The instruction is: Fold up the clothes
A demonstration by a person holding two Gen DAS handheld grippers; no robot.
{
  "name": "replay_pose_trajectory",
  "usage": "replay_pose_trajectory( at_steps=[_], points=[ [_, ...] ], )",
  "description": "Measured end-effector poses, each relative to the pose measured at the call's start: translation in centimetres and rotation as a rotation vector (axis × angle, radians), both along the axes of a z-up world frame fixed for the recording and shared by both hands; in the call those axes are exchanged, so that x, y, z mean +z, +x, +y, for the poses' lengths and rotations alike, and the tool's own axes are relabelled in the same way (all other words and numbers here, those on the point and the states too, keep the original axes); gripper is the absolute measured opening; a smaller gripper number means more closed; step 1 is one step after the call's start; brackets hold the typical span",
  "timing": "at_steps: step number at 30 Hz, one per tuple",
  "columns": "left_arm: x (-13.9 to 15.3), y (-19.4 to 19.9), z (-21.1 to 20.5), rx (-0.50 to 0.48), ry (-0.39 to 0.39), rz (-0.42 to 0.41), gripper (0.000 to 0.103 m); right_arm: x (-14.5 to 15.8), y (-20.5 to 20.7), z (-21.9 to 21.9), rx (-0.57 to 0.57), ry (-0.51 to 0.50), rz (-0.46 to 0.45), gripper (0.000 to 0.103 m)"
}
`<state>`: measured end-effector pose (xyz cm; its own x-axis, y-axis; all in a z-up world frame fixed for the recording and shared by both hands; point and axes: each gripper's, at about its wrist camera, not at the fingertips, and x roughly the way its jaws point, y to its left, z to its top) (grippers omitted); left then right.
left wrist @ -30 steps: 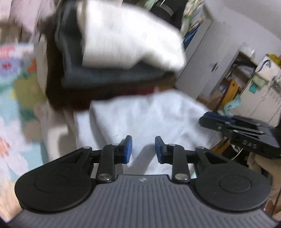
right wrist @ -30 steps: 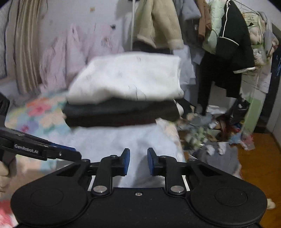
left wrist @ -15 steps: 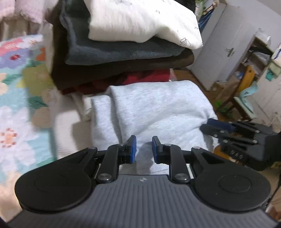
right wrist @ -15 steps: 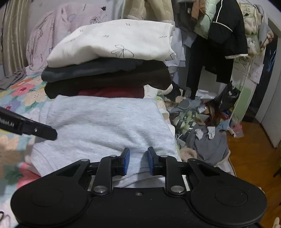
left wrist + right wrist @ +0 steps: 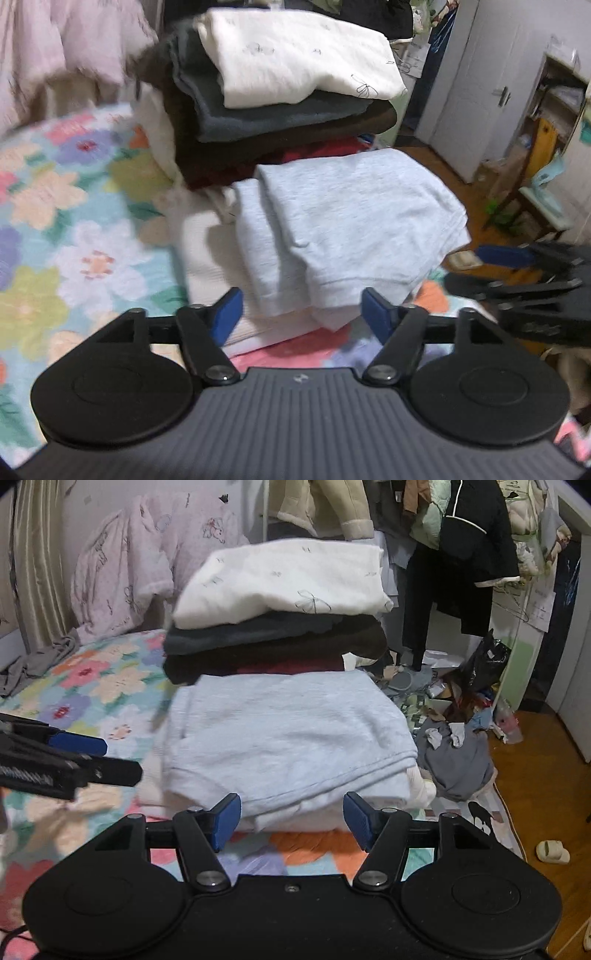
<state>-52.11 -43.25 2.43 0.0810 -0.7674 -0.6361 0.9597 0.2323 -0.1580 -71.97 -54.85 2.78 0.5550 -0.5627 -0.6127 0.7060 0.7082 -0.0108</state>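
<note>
A folded light grey garment (image 5: 343, 229) lies on a folded white one at the bed's edge; it also shows in the right wrist view (image 5: 288, 738). Behind it stands a stack of folded clothes (image 5: 288, 103), white on top, then dark grey, brown and red, also in the right wrist view (image 5: 280, 609). My left gripper (image 5: 303, 317) is open and empty just in front of the grey garment. My right gripper (image 5: 291, 819) is open and empty, also just short of it.
The bed has a floral sheet (image 5: 66, 229). A pink quilt (image 5: 147, 576) lies at the wall. Hanging clothes (image 5: 461, 546) and a heap of clutter on the floor (image 5: 454, 731) are to the right. A white door (image 5: 472, 92) stands beyond.
Both grippers opened, let go of the grey garment and drew back from it. The garment now rests in front of the stack.
</note>
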Motion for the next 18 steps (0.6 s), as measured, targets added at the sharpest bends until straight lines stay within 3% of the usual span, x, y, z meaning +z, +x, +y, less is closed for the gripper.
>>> replay_pose_trajectory(
  at_steps=[3, 7, 18],
  points=[
    [0.8, -0.8, 1.3, -0.009, -0.029, -0.027, 0.095, 1.0, -0.4, 1.5, -0.003, 0.001, 0.010, 0.069],
    [1.6, -1.4, 2.3, -0.050, -0.038, -0.026, 0.095, 2.1, -0.8, 3.0, -0.011, -0.006, 0.020, 0.075],
    [0.4, -3.4, 3.9, -0.063, -0.028, -0.069, 0.097, 2.5, -0.3, 4.4, -0.009, -0.004, 0.048, 0.076]
  ],
)
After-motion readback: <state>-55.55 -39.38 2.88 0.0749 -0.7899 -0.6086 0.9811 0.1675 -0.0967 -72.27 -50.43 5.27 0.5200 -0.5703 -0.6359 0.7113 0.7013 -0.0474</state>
